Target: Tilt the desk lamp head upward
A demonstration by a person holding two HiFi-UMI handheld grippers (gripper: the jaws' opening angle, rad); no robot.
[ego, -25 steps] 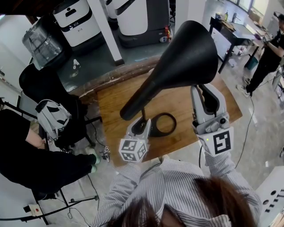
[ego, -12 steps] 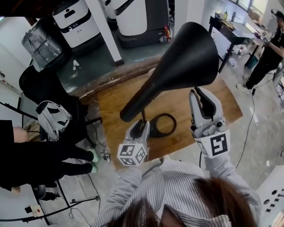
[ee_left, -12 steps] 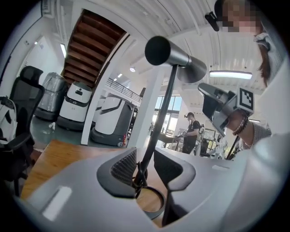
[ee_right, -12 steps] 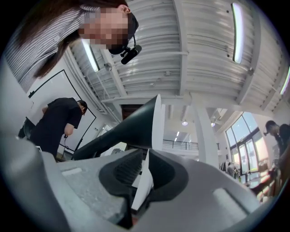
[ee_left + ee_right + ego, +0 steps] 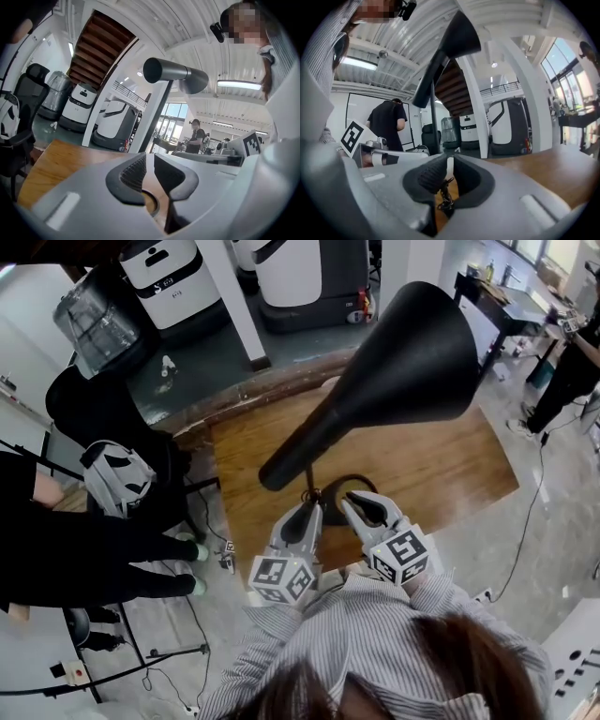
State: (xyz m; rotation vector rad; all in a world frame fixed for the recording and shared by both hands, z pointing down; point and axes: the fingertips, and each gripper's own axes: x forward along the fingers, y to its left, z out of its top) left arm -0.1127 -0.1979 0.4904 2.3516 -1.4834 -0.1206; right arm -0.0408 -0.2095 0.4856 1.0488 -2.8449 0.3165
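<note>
Lamp head [image 5: 412, 352], a big black cone, hangs high over both claws and tips up and away, with its wide mouth pointing far from them. It sits on a thin stick [image 5: 307, 482] that goes down to a black ring foot [image 5: 349, 482] on the wooden table [image 5: 441, 465].

Far left of the left claw [image 5: 149, 169] a person in black [image 5: 75, 549] stands on the floor. Next to that person is a black chair [image 5: 103, 409] with a white and black bag [image 5: 117, 479] on it. Up past the chair is a clear tub [image 5: 94, 320]; I cannot tell what is in it. Two white machines [image 5: 173, 282] stand behind the table.

The left claw is low at the near edge of the table, and the stick comes up just past its tips. Its jaws are almost together, with only a thin slit between them, and they hold nothing.

The right claw [image 5: 450, 176] is just beside the left one, with its tips at the ring foot. Its jaws are almost together too, and nothing is pinched. A black curly bit of cord [image 5: 444, 196] shows low down in the slit, on the table.

Far off to the right of the right claw is a dark desk [image 5: 497, 296], and a second person in black [image 5: 577, 352] stands by it.

Nothing sits between the claws and the lamp head; it is just high above them.
</note>
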